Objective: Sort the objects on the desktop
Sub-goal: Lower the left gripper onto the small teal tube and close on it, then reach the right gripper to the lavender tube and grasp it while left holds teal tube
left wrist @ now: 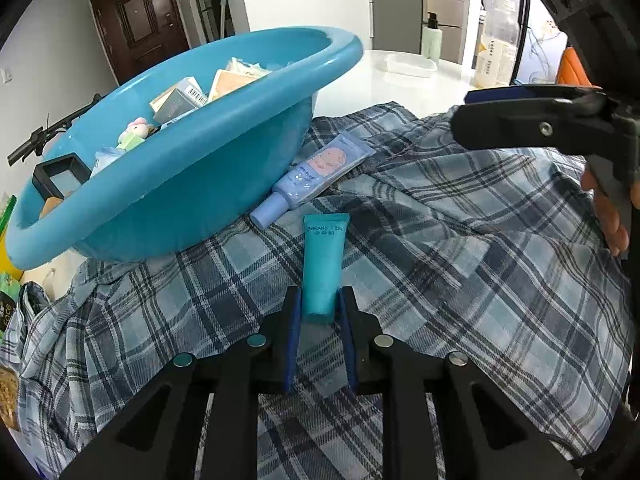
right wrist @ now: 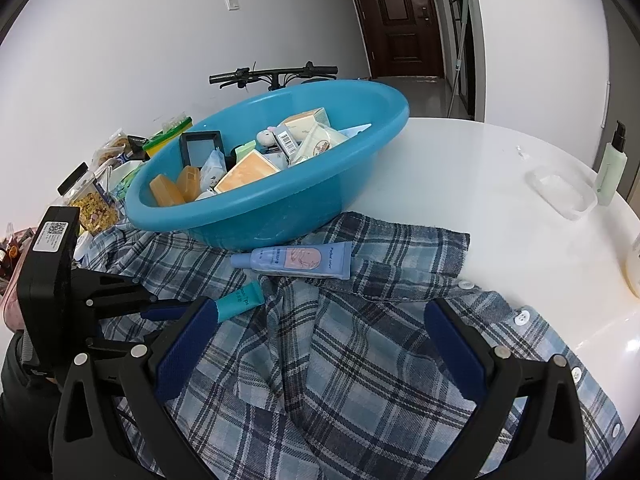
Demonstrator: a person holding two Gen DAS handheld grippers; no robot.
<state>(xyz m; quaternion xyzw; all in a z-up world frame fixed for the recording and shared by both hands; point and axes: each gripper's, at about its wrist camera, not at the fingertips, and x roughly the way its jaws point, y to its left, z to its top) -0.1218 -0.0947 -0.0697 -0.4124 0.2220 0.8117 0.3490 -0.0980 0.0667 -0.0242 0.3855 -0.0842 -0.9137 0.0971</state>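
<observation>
- The left hand-held gripper (left wrist: 319, 304) is clamped on the cap end of a teal tube (left wrist: 322, 264), which lies on a plaid shirt (left wrist: 460, 248) spread over the white worktop (right wrist: 460, 168).
- The right hand-held gripper (right wrist: 320, 336) hovers above the shirt, jaws wide apart and holding nothing.
- A lavender tube (right wrist: 298, 260) lies just beyond the teal one, touching the foot of a blue basin (right wrist: 280, 200) filled with boxes.
- Bare worktop stretches right of the basin toward a clear tray (right wrist: 560, 192).

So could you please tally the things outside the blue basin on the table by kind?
Squeeze tubes: 2, teal tube and lilac tube
Plaid shirts: 1
Pump bottles: 1
Clear trays: 1
Total: 5
</observation>
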